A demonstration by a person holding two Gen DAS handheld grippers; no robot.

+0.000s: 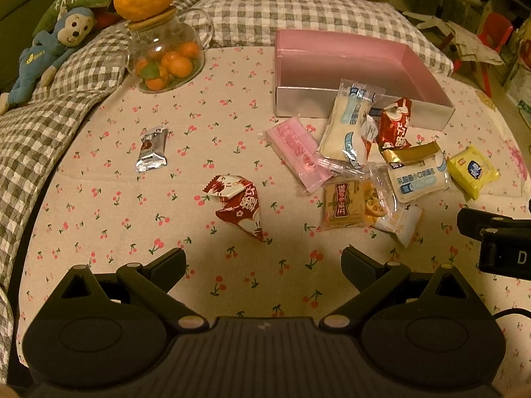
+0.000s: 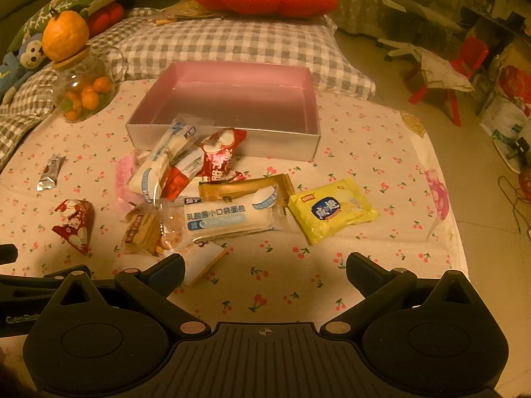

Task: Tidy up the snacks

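Cherry-print cloth bears snacks heaped just before the pink box; your left gripper and right gripper gape empty. Overlapping wrappers may drag neighbours.

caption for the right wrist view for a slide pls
Open right gripper hovers over a cherry-print cloth, snack packets piled before an empty pink box.

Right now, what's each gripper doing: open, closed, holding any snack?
Left gripper: open, holding nothing, above the cherry-print cloth.
Right gripper: open, holding nothing.
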